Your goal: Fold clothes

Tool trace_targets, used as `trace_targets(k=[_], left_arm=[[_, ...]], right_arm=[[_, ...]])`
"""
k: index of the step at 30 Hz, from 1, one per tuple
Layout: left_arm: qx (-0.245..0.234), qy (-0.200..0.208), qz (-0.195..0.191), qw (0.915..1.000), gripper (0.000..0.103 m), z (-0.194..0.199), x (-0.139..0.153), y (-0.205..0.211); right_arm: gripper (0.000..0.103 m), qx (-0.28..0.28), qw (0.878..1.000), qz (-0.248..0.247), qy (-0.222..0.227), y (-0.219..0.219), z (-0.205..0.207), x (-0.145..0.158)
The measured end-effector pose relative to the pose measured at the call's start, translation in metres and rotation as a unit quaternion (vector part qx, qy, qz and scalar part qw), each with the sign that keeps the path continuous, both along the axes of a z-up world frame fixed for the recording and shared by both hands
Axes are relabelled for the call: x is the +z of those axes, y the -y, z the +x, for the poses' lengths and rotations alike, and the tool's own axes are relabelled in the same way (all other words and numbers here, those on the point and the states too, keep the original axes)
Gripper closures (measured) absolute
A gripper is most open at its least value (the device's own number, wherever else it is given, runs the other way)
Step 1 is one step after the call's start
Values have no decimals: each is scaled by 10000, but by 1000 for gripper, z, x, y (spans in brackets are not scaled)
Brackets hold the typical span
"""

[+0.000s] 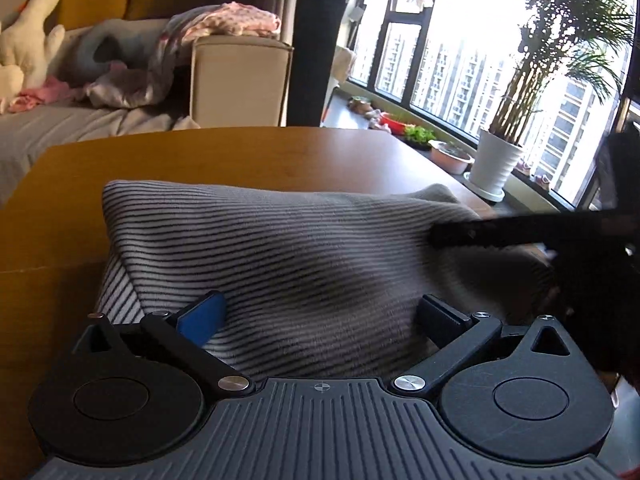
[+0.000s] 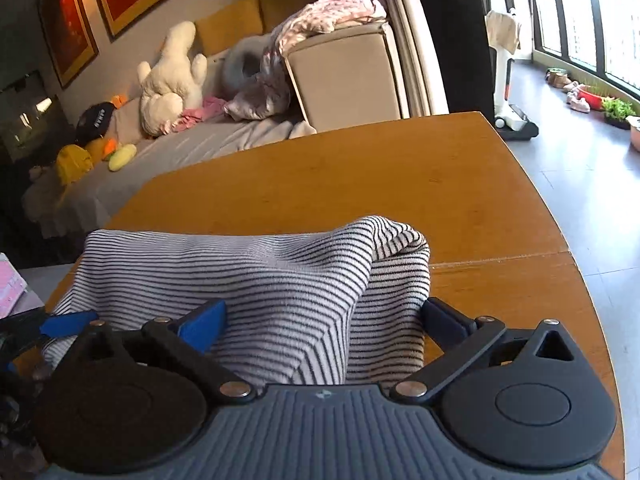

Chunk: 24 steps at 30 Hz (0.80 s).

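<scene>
My left gripper (image 1: 318, 320) has its jaws spread wide, the blue pad (image 1: 202, 322) on one side and the dark finger (image 1: 440, 320) on the other, with nothing pinched; the striped cloth (image 1: 280, 256) lies between and under them, loose. My right gripper (image 2: 320, 322) is just as wide, its fingers either side of a bunched fold of the same cloth (image 2: 256, 280), and I see no pad pressing on it. From the left wrist, the right gripper (image 1: 500, 232) crosses in from the right edge as a dark blurred bar over the cloth's far right corner. From the right wrist, a blue tip of the left gripper (image 2: 68, 324) shows low at the left, at the cloth's edge. The cloth sits in a folded heap on the near part of the wooden table (image 2: 360, 176), its right end rolled over into a hump. Beyond the table I see a sofa (image 2: 192, 140) with a white plush toy (image 2: 172, 80), and a potted palm (image 1: 500, 152) by the window (image 1: 460, 48).
</scene>
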<state>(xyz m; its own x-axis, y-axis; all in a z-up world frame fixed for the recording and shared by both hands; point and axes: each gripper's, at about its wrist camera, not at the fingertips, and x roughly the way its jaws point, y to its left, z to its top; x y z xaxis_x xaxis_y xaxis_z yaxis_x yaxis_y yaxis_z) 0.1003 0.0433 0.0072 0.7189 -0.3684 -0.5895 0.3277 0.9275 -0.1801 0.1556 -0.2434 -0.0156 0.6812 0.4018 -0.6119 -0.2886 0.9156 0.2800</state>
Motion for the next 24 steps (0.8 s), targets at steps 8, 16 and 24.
trace_targets(k=[8,16,24], left_arm=[[346,-96,43,9993,0,46,9,-10],[27,316,-236,9992,0,35,35,3],[334,-645,-1129,9909,0,13,23,-39]], right_arm=[[0,-179,9996,213,91,-9,-30,-3],[0,44,9999,-103,71,-22,-36,-3],[0,228,9992,-307,119,-10,-37,20]])
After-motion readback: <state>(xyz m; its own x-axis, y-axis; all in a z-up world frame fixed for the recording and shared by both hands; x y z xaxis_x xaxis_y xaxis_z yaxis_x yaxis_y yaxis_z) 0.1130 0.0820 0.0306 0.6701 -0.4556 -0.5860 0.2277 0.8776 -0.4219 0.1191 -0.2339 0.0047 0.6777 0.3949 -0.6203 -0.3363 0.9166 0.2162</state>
